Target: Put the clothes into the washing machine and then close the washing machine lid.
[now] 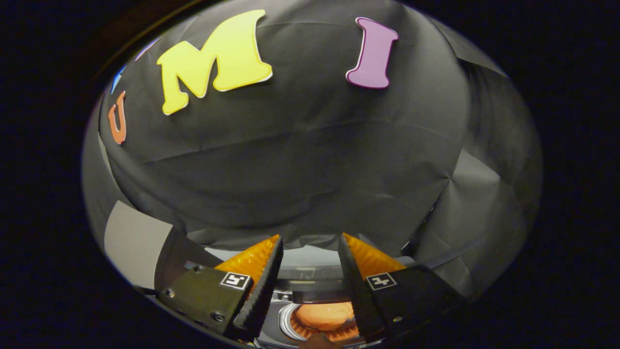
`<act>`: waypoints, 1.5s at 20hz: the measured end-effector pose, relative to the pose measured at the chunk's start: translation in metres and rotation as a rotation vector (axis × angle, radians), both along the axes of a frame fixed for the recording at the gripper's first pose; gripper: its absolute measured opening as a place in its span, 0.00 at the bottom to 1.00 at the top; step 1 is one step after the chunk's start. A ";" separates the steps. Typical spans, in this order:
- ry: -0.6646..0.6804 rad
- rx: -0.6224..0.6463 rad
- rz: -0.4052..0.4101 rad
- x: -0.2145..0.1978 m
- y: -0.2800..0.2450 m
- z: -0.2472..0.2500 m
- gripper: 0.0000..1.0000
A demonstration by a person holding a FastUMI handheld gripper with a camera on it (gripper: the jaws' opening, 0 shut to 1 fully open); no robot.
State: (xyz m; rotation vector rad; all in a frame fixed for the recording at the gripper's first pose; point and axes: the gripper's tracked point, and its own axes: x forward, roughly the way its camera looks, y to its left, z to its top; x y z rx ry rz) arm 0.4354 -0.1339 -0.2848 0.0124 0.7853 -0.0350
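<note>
Gripper view: spread, empty tool (310,240) above open washing machine (290,325), orange clothes (323,315) inside.

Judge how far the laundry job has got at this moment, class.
Done, it seems: an orange garment lies inside the washing machine's drum, seen between the fingers. In hand: nothing; the gripper has its jaws open and empty, above the machine. Left: closing the lid, which looks not yet shut, as the drum is exposed.

The gripper (310,242) has 2 wedge-shaped fingers (252,259), orange and ridged on the outer faces, with black ribbed pads inside. Each sits on a black block carrying a small square black-and-white marker (235,280) and screws (169,293).
</note>
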 end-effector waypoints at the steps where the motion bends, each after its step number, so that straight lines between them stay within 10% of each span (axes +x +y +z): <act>1: -0.012 0.003 -0.001 -0.006 -0.002 0.001 0.73; 9: 0.019 -0.004 -0.010 -0.080 -0.005 0.000 0.73; 30: 0.124 0.063 -0.343 -0.300 0.018 -0.013 0.75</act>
